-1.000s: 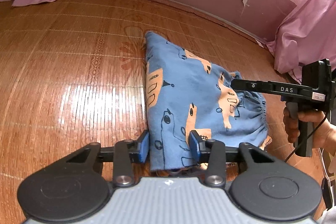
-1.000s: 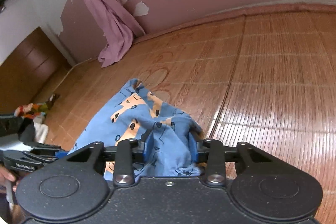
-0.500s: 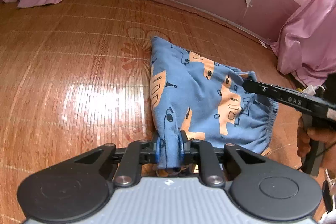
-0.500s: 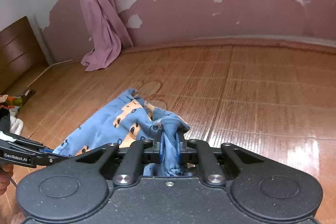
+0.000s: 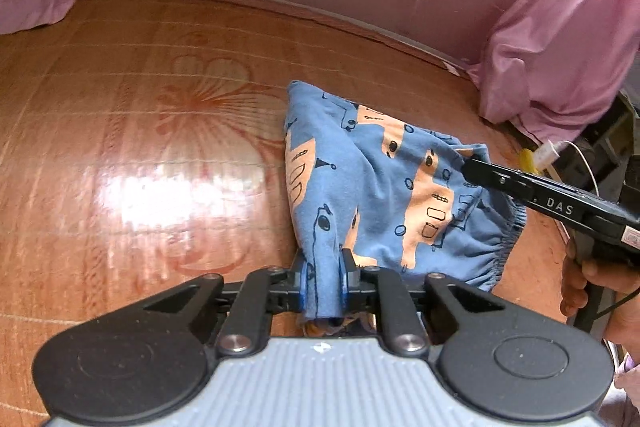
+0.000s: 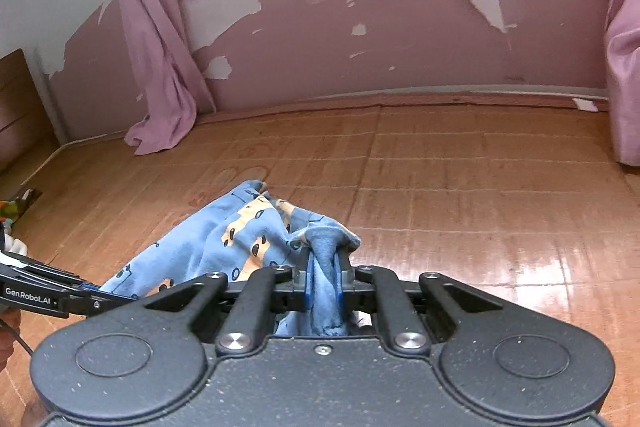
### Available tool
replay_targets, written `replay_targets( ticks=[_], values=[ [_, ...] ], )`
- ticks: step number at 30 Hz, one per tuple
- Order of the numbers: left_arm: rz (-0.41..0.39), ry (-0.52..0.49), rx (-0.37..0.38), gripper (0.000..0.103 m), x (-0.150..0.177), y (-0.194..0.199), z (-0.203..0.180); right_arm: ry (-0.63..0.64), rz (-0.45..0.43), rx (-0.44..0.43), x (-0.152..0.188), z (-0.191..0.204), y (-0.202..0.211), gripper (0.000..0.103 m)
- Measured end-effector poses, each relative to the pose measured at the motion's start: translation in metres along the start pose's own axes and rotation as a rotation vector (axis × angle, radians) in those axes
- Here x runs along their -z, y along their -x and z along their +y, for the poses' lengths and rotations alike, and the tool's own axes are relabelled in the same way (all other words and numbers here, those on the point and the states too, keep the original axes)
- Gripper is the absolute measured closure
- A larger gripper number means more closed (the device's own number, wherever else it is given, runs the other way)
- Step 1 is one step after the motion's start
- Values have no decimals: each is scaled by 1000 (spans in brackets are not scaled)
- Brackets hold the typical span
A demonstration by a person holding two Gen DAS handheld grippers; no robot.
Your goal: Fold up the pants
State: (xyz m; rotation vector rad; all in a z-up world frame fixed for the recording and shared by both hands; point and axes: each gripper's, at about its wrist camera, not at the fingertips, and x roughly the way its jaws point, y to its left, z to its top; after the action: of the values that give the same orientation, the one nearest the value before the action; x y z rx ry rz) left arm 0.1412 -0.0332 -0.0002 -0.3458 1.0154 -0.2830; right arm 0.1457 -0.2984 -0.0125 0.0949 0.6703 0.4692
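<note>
Blue pants (image 5: 384,187) printed with orange vehicles hang partly lifted above the bamboo mat (image 5: 120,147). My left gripper (image 5: 324,277) is shut on a bunched corner of the fabric at the near edge. In the left wrist view the right gripper (image 5: 474,167) bites the elastic waistband side, held by a hand (image 5: 588,291). From the right wrist view the pants (image 6: 224,243) stretch away to the left, and my right gripper (image 6: 322,273) is shut on a gathered fold. The left gripper (image 6: 92,291) shows at the left edge there, clamping the far corner.
Pink curtains hang at the right (image 5: 560,27) and the far left (image 6: 156,67). A peeling pink wall (image 6: 380,27) bounds the mat. A white cable and yellow item (image 5: 540,153) lie near the mat's right edge. Colourful clutter (image 6: 12,211) sits at the left.
Both grippers closed from open onto the pants' edges and then rose, lifting the cloth off the mat so it bunches and hangs between them.
</note>
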Motion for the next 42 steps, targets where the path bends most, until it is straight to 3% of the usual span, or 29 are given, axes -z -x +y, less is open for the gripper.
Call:
replay_targets(
  ticks=[5, 10, 17, 21, 28, 42],
  values=[
    [-49, -54, -18, 87, -8, 0, -13, 22, -33, 6, -15, -3, -1, 93],
    [-125, -46, -35, 87, -41, 0, -8, 99, -54, 3, -66, 1, -28, 93],
    [-247, -16, -57, 87, -102, -12, 17, 192, -6, -1, -147, 2, -102, 93],
    [-247, 74, -18, 87, -119, -28, 48, 218, 68, -5, -171, -3, -157, 93],
    [-132, 191, -32, 87, -109, -65, 102, 238, 218, -21, -146, -8, -240, 93],
    [-121, 127, -75, 81, -106, -67, 103, 255, 192, -23, -132, -10, -242, 91]
  ],
)
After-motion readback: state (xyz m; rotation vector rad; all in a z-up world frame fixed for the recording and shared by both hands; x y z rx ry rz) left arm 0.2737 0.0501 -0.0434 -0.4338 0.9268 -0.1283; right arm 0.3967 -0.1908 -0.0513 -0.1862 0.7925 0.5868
